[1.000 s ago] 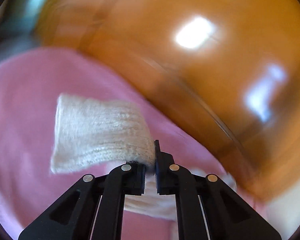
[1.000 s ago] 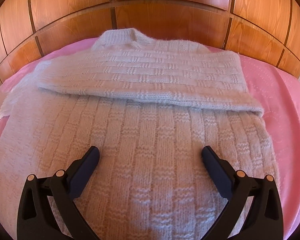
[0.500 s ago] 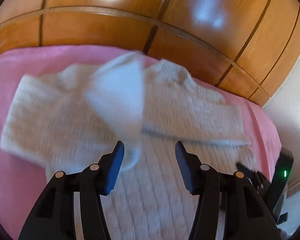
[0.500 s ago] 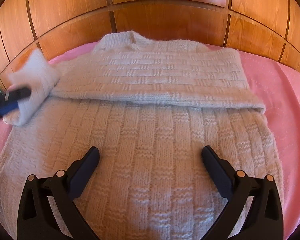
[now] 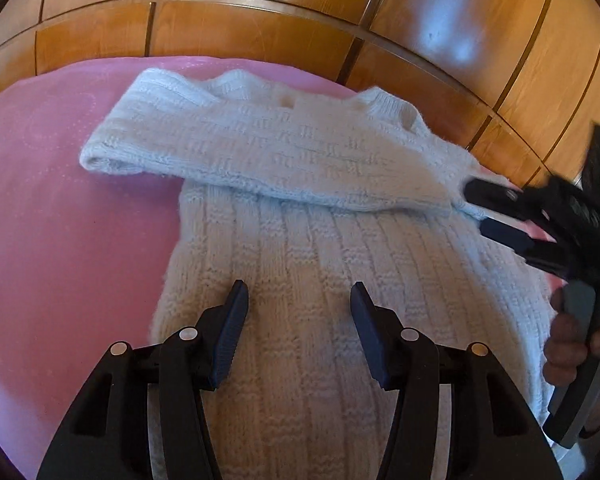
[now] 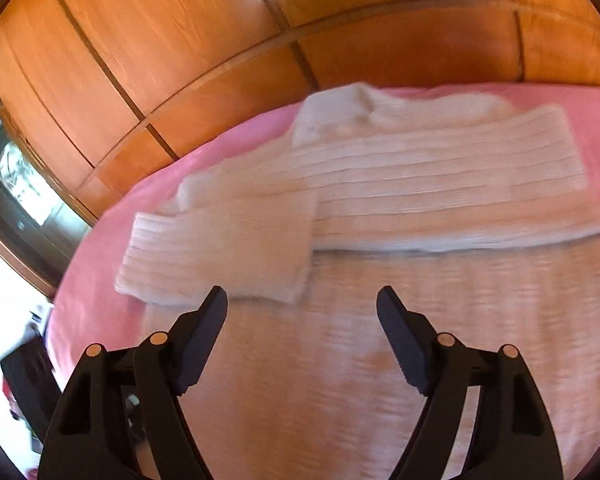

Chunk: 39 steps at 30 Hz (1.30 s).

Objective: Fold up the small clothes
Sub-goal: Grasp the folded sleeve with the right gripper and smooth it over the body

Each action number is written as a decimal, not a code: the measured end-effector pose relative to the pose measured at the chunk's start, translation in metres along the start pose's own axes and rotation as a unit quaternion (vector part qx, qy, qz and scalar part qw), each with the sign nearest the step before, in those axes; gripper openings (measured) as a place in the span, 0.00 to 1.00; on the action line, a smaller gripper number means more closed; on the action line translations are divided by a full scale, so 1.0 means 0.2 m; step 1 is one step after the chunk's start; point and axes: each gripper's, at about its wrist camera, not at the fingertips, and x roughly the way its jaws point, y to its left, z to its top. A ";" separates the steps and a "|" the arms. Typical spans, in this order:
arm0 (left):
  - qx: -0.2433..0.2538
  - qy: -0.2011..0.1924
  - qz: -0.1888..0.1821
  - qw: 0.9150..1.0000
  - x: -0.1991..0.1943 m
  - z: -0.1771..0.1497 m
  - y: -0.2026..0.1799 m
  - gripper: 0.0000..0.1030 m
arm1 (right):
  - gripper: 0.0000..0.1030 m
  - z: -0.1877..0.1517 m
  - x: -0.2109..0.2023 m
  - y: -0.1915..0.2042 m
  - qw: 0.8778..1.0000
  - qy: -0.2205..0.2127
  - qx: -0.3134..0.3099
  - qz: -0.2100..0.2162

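A white knitted sweater (image 5: 300, 248) lies flat on a pink bedcover (image 5: 68, 208), its neck towards a wall of wooden panels (image 5: 260, 32); both sleeves are folded across the chest, one lying over the other.

In the left wrist view, the left gripper (image 5: 298, 308) hangs over the lower body of the sweater; its jaws have just been opening and stand apart with nothing between them, only the knit showing below. This view alone shows the right gripper (image 5: 474, 210) from outside, coming in from the right edge with a hand (image 5: 568, 344) on its handle; its fingers reach the right end of the folded sleeve (image 5: 260, 148), at the sweater's shoulder edge, though whether a pad touches the wool cannot be told there.

The right wrist view is blurred; it shows the right gripper's jaws released, having just been closing and not yet on anything, with bare sweater body in the gap. Only this view shows the cuff (image 6: 216, 256) of the upper sleeve lying flat on the sweater's left side, just ahead of the left finger; it also takes in a dark framed pane (image 6: 20, 188) at the far left, beside the bed.
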 end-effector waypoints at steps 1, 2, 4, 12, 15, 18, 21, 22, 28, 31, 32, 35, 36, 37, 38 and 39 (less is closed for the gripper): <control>0.005 -0.002 -0.005 1.000 0.01 -0.01 0.00 0.57 | 0.70 0.02 0.06 0.02 1.000 0.011 -0.002 -0.003; 0.007 -0.004 -0.006 1.000 0.02 -0.01 -0.01 0.58 | 0.59 0.02 0.12 0.05 1.000 0.024 -0.007 -0.006; 0.013 -0.007 -0.003 1.000 0.02 -0.01 -0.02 0.59 | 0.45 0.03 0.23 0.11 0.998 0.049 -0.036 -0.024; 0.010 -0.011 -0.014 1.000 0.02 -0.02 -0.01 0.62 | 0.06 0.18 -0.10 0.32 0.986 -0.060 -0.148 -0.056; 0.017 -0.010 -0.011 1.000 0.02 -0.02 -0.01 0.64 | 0.06 0.28 -0.27 0.24 0.981 -0.097 -0.149 -0.075; 0.017 -0.010 -0.011 1.000 0.01 -0.02 -0.01 0.64 | 0.06 0.34 -0.33 0.06 0.979 -0.108 -0.123 -0.119; 0.018 -0.010 -0.009 1.000 0.02 -0.02 -0.01 0.64 | 0.06 0.36 -0.31 -0.21 0.982 -0.091 -0.065 -0.154; 0.020 -0.010 -0.008 1.000 0.02 -0.02 -0.02 0.64 | 0.06 0.36 -0.29 -0.28 0.982 -0.085 -0.050 -0.163; 0.023 0.005 0.002 1.000 0.02 0.00 -0.04 0.65 | 0.06 0.25 -0.12 -0.57 0.980 -0.029 0.015 -0.195; 0.001 0.028 -0.005 1.000 -0.01 0.05 -0.03 0.65 | 0.11 0.24 -0.08 -0.62 0.980 -0.023 0.030 -0.195; -0.009 0.032 -0.012 0.999 -0.02 0.08 -0.02 0.65 | 0.15 0.24 -0.10 -0.62 0.981 -0.028 0.032 -0.192; -0.030 0.011 -0.032 0.999 -0.09 0.17 -0.01 0.65 | 0.42 0.24 -0.18 -0.57 0.980 -0.055 0.024 -0.191; -0.029 0.001 -0.029 0.999 -0.10 0.21 -0.01 0.65 | 0.45 0.25 -0.22 -0.55 0.980 -0.065 0.019 -0.187; -0.027 -0.009 -0.026 0.999 -0.09 0.26 -0.01 0.65 | 0.46 0.26 -0.24 -0.51 0.981 -0.073 0.010 -0.178; -0.027 -0.017 -0.022 0.999 -0.08 0.30 -0.01 0.65 | 0.51 0.27 -0.24 -0.48 0.982 -0.076 0.000 -0.171; -0.029 -0.024 -0.017 0.999 -0.06 0.34 -0.01 0.65 | 0.56 0.28 -0.23 -0.44 0.983 -0.077 -0.013 -0.168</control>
